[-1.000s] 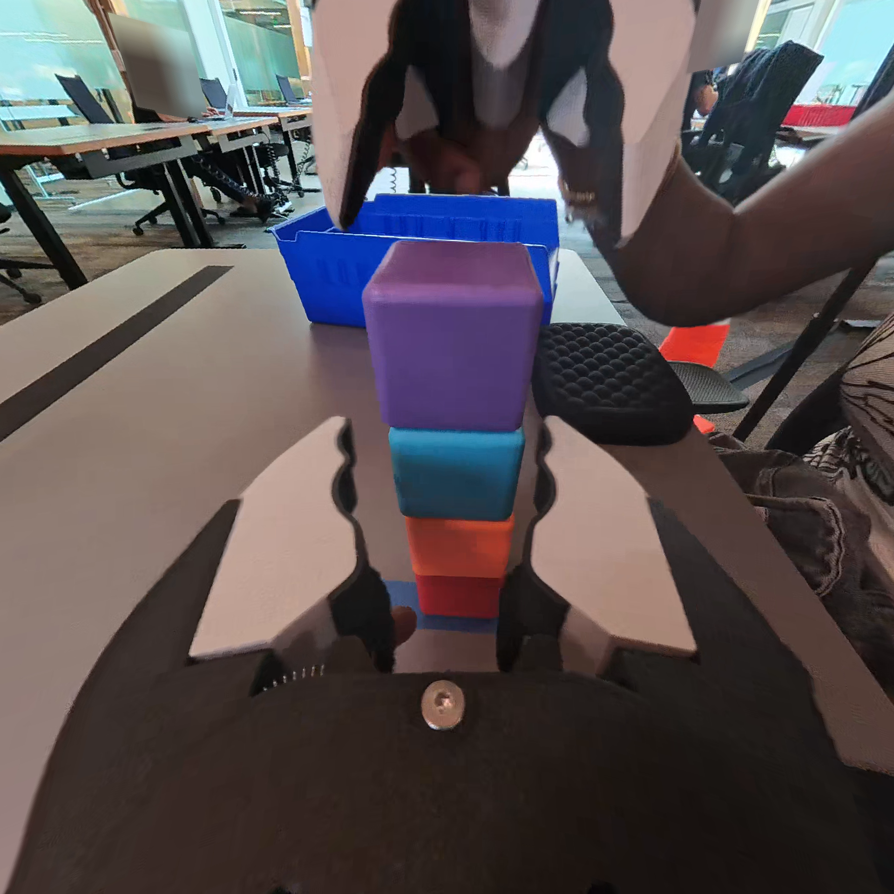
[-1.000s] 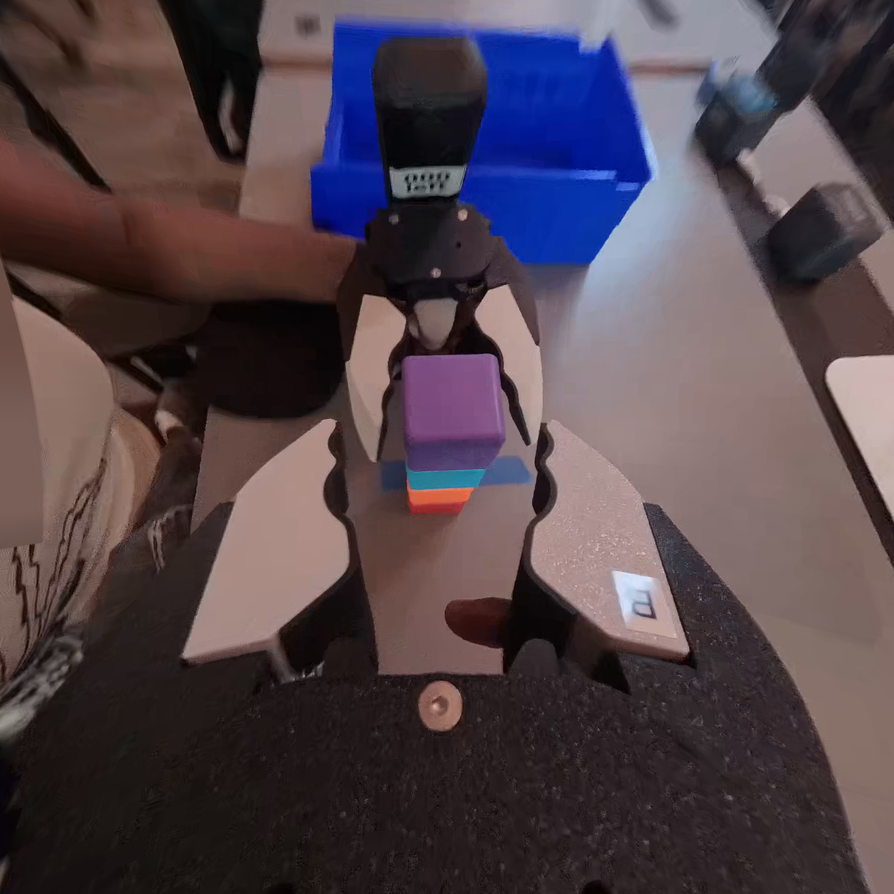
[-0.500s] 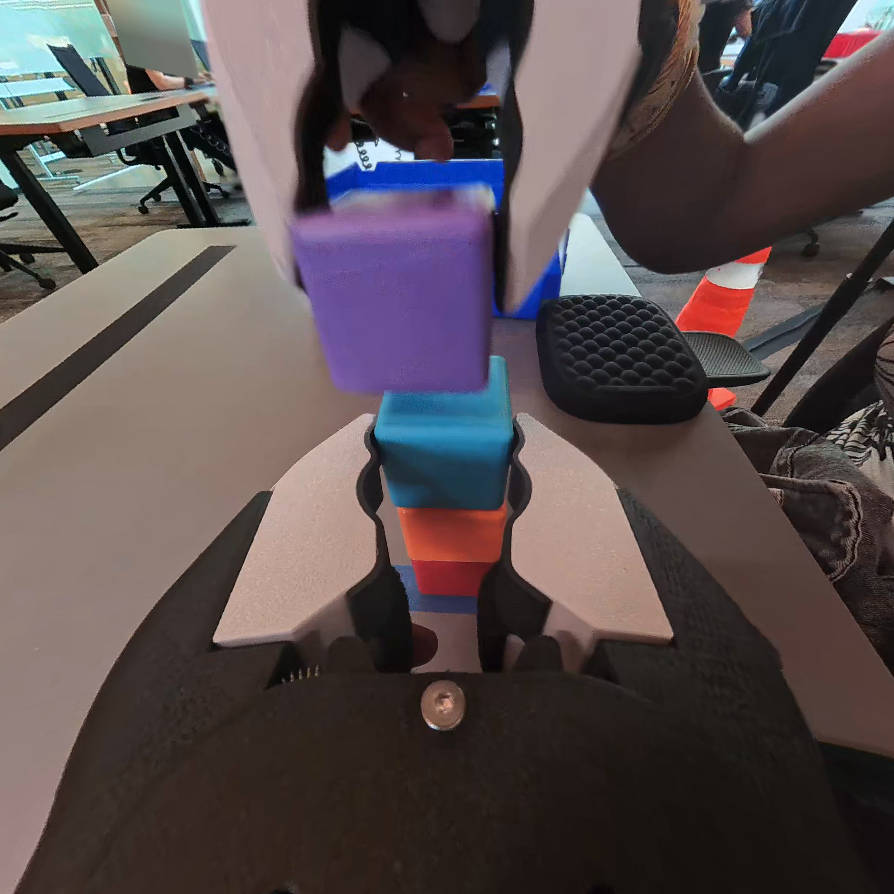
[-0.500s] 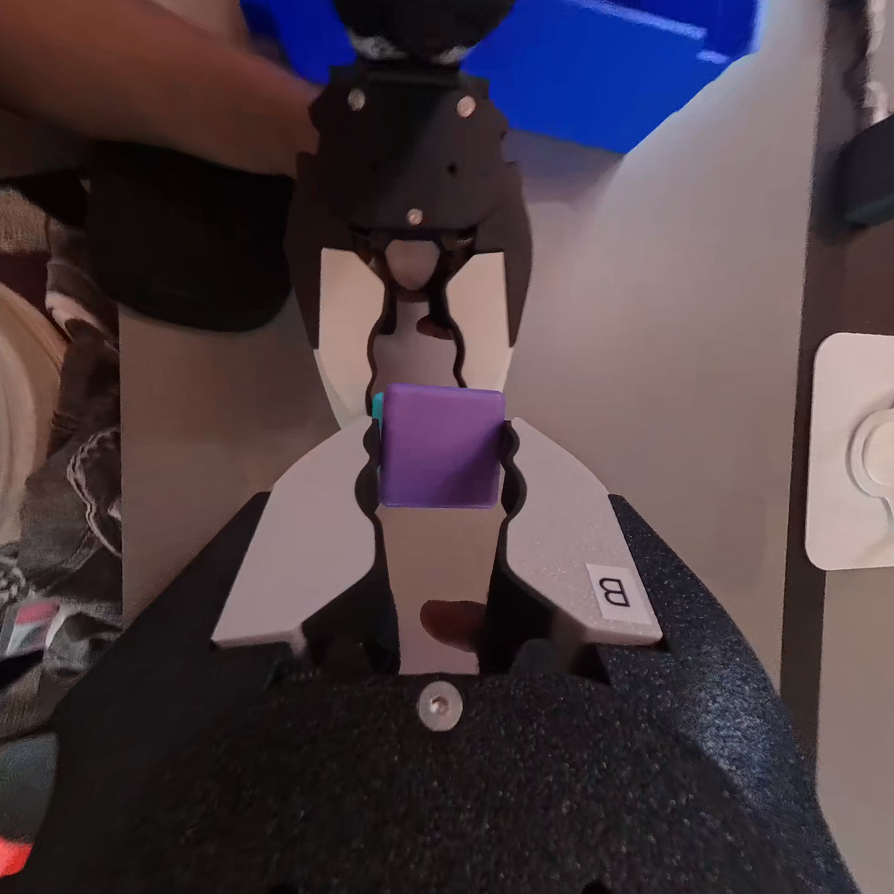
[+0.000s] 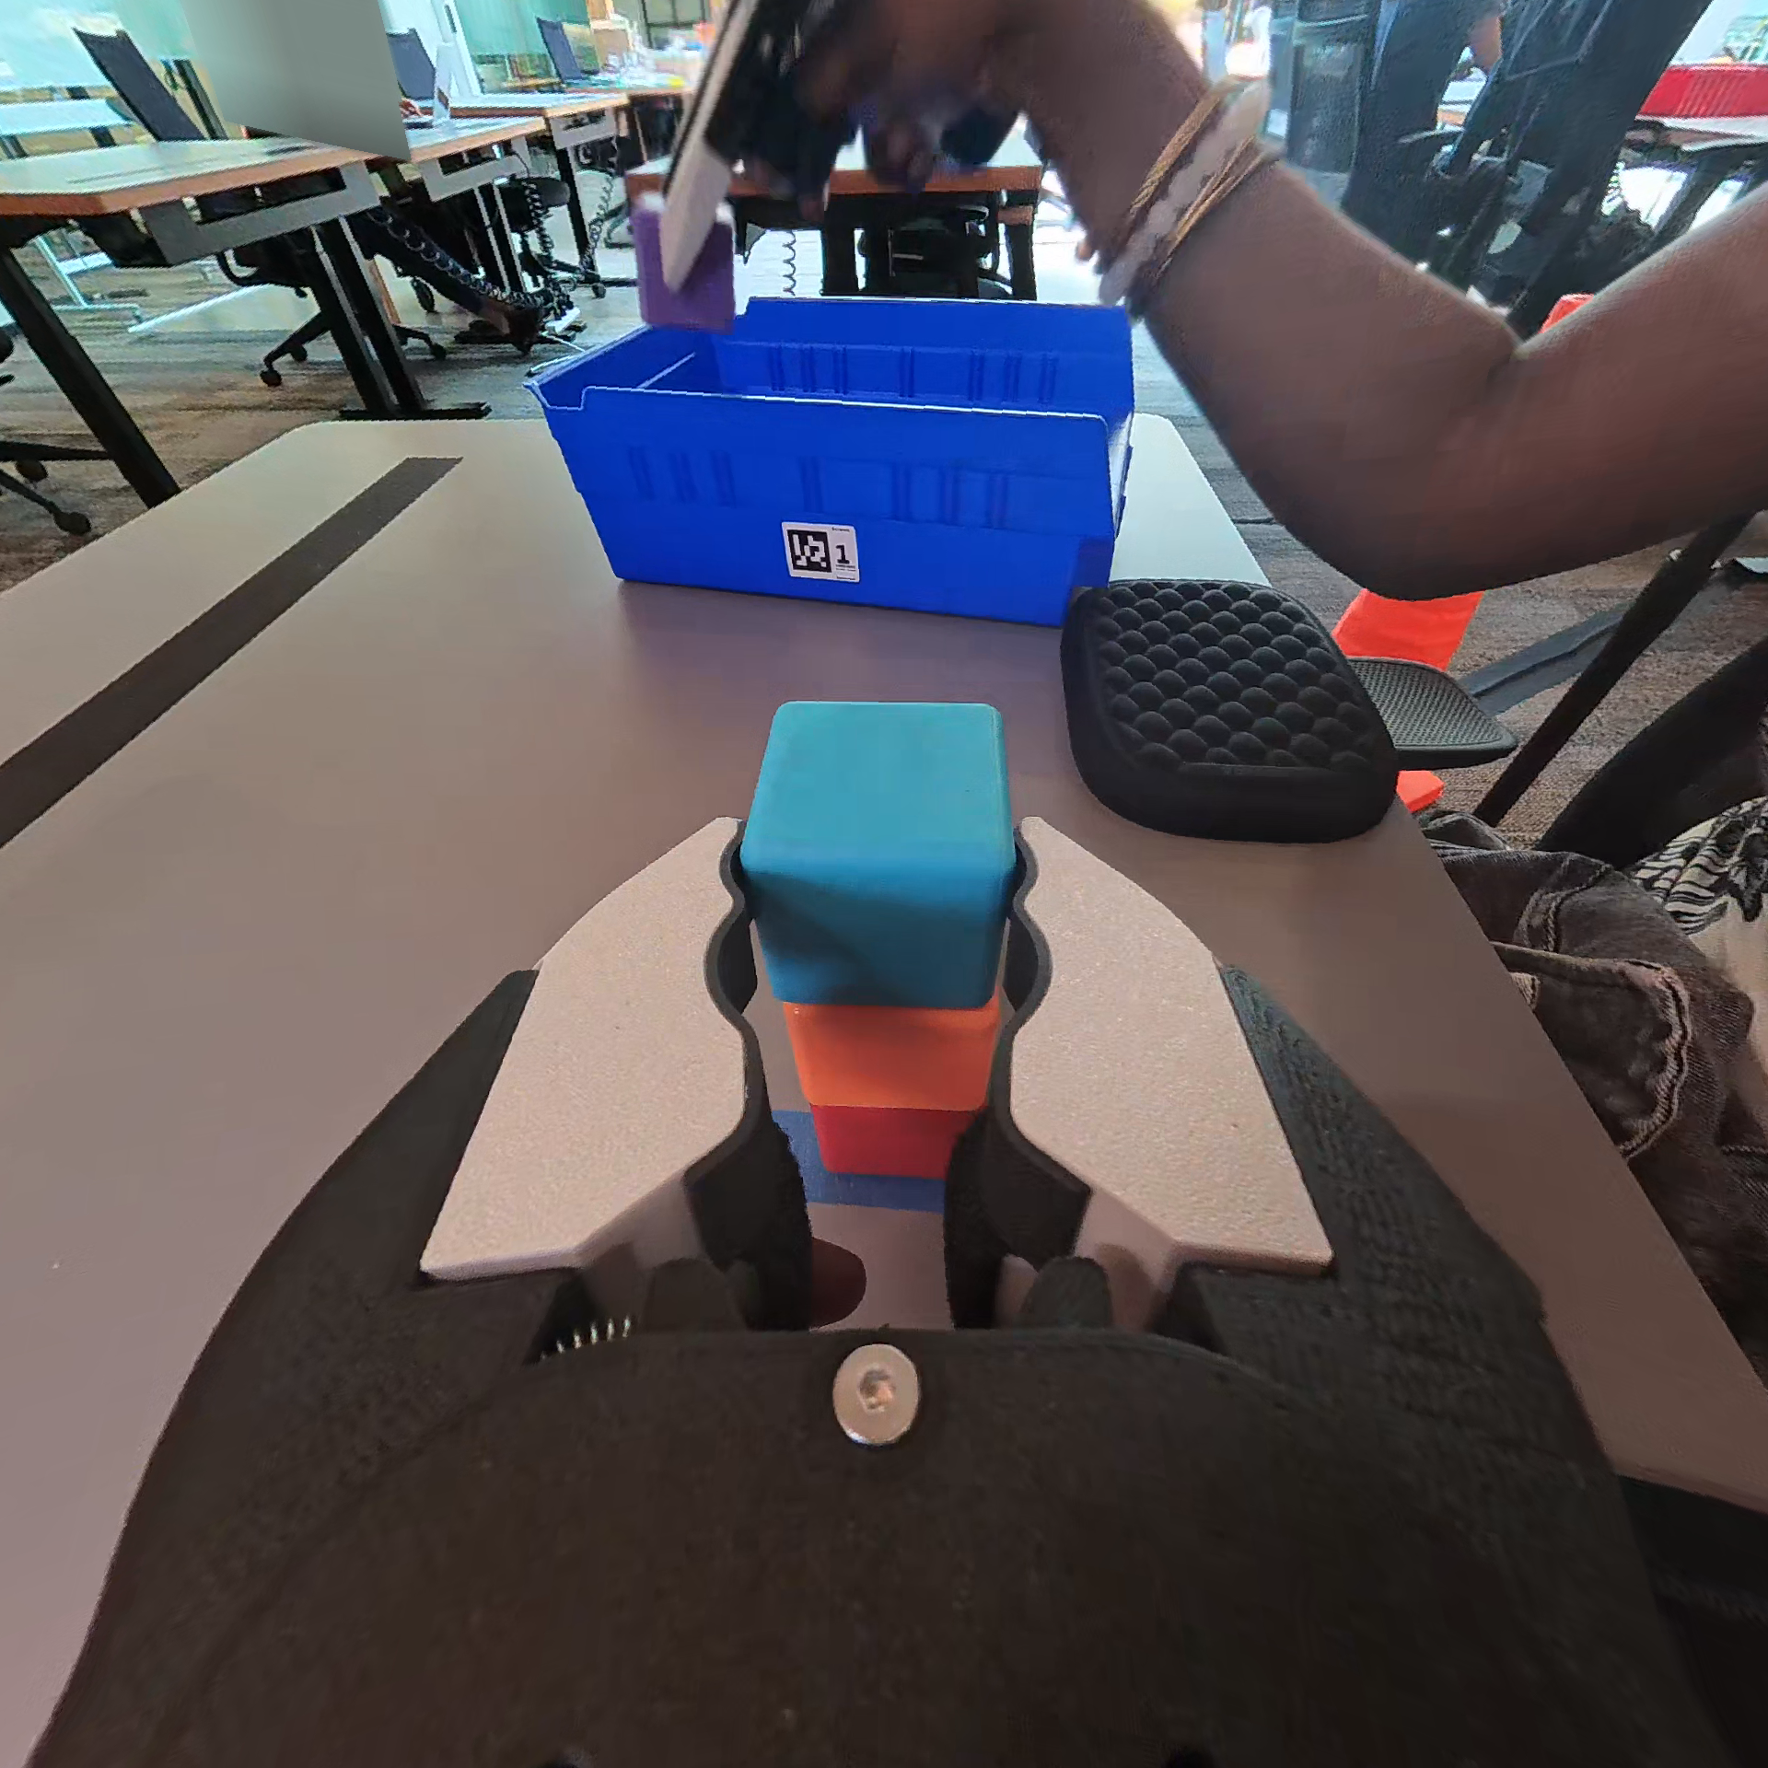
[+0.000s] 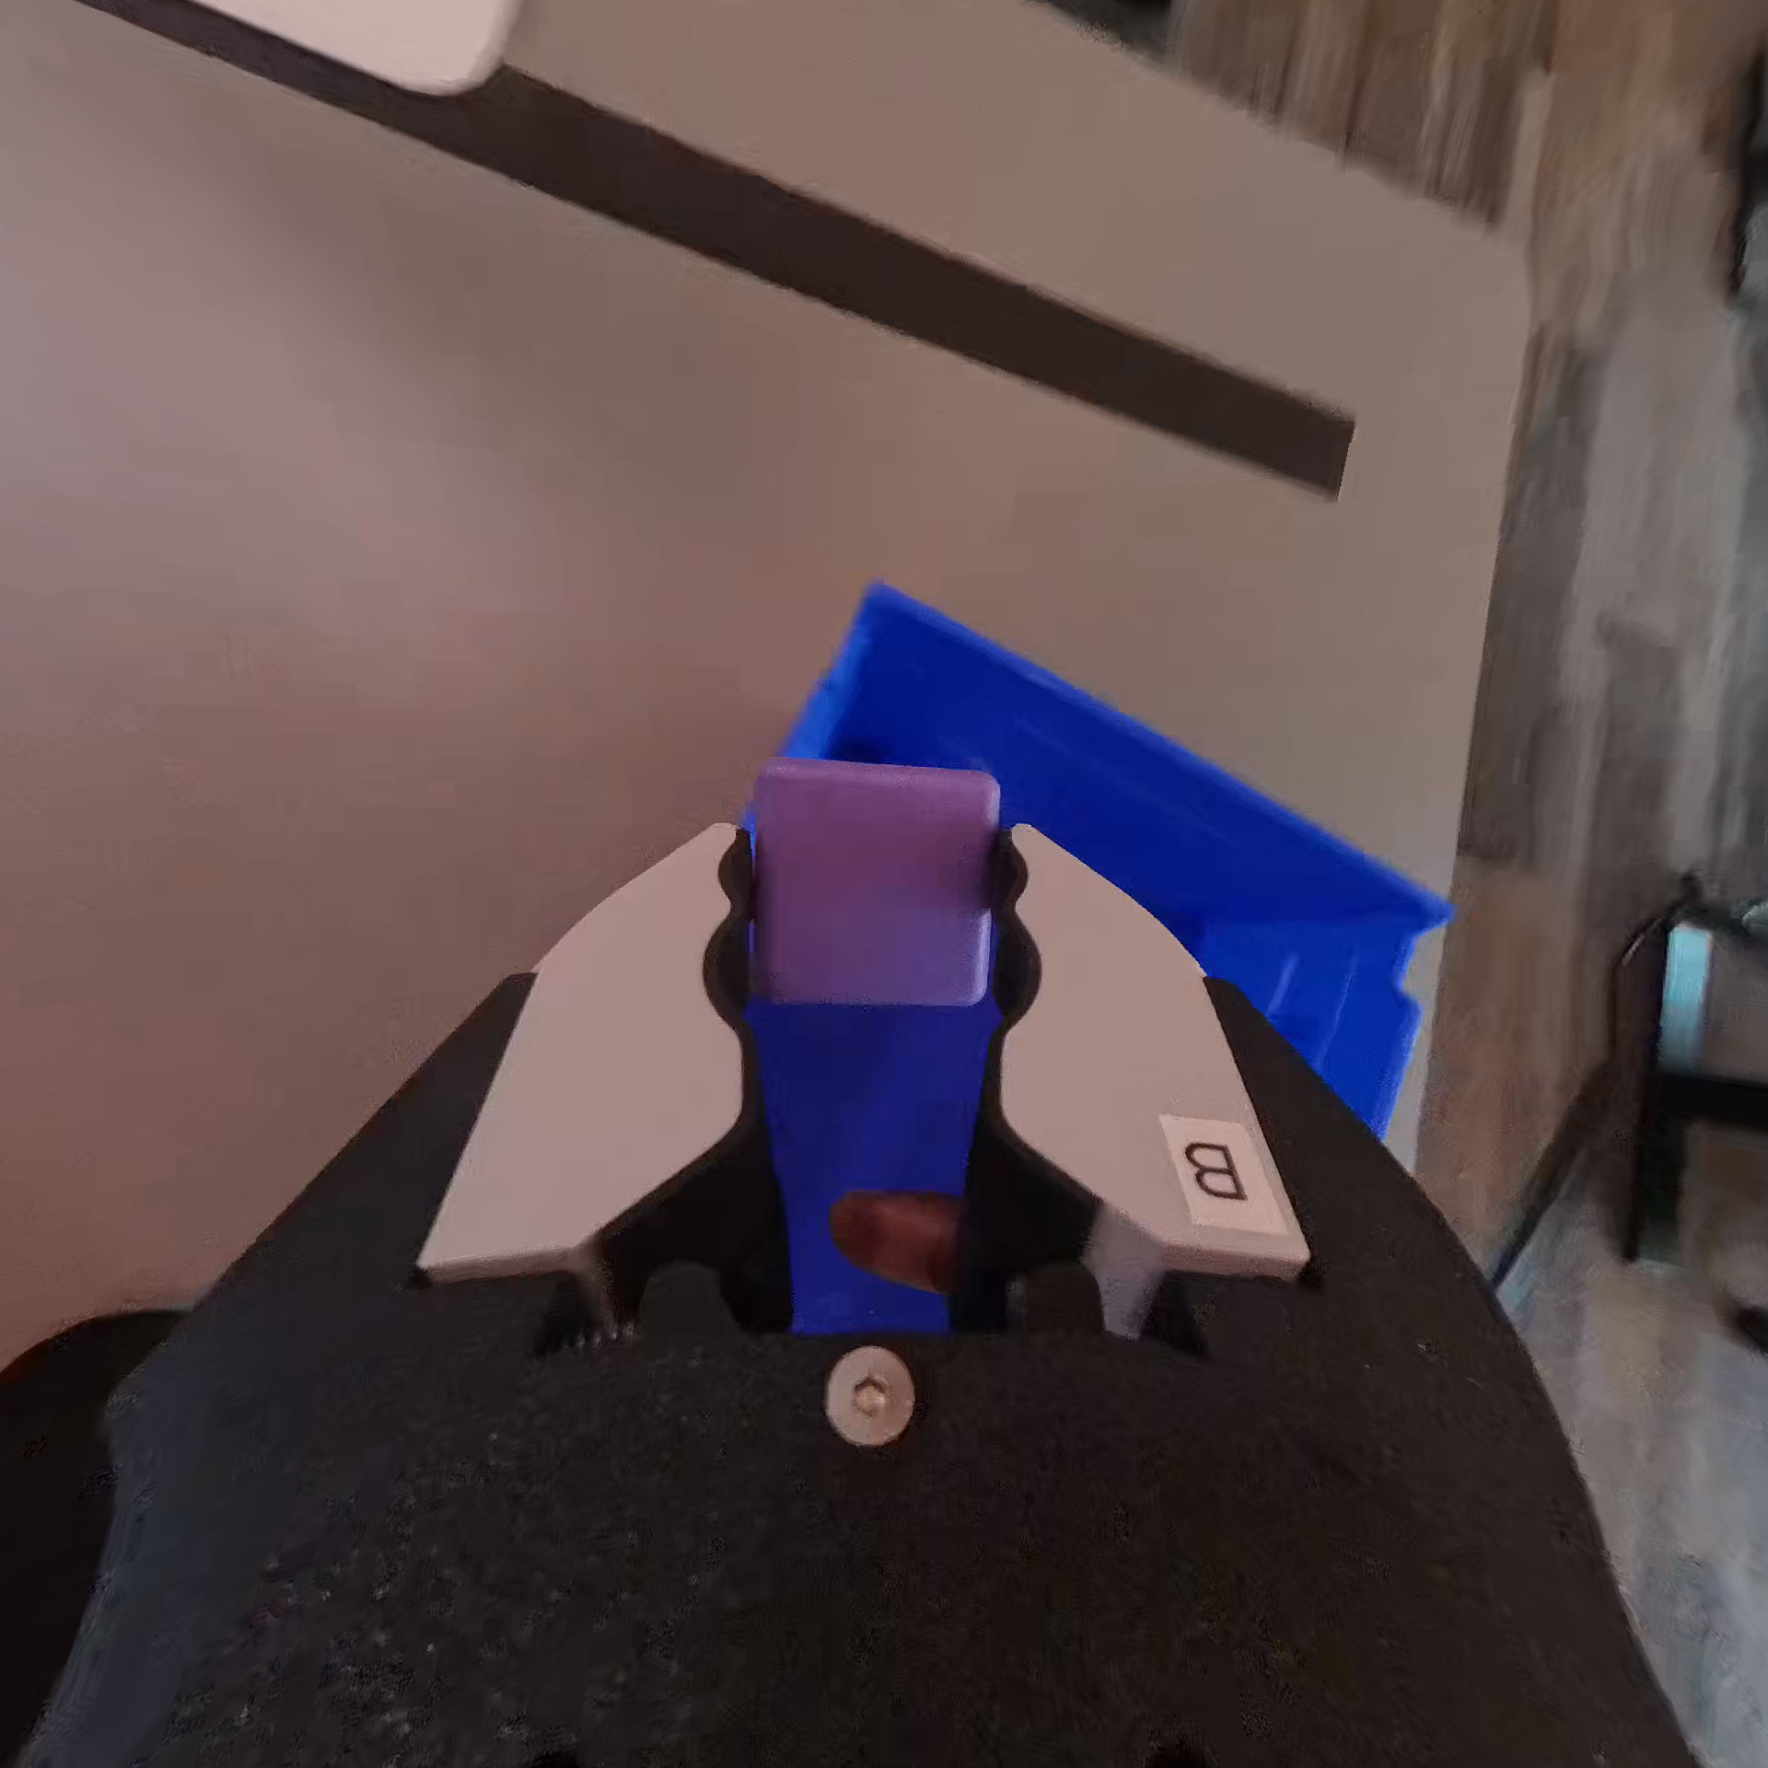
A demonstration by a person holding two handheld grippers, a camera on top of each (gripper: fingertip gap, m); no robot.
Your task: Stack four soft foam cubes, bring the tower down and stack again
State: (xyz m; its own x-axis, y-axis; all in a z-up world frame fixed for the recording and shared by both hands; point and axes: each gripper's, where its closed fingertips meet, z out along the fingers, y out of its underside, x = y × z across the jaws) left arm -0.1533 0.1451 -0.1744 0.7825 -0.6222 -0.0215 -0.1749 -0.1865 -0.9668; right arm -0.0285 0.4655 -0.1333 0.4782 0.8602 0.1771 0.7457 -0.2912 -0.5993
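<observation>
A tower of three foam cubes stands on a blue tape patch (image 5: 799,1162) on the grey table: teal cube (image 5: 878,851) on top, orange cube (image 5: 890,1052) in the middle, red cube (image 5: 885,1138) at the bottom. My left gripper (image 5: 878,861) is shut on the teal cube. My right gripper (image 6: 872,861) is shut on the purple cube (image 6: 871,890) and holds it in the air above the blue bin (image 6: 1196,861). In the left wrist view the purple cube (image 5: 684,277) hangs over the bin's far left corner.
The blue bin (image 5: 861,478) stands at the table's far edge with a white tag on its front. A black textured pad (image 5: 1225,708) lies right of the tower. A person's arm (image 5: 1387,383) reaches over the table's right side. An orange cone (image 5: 1406,631) stands beyond the table edge. My right fingertips sit around 35 cm from my left ones.
My right gripper closed on the purple cube, lifted it off the tower and carried it back over the blue bin. My left gripper closed on the teal cube.
</observation>
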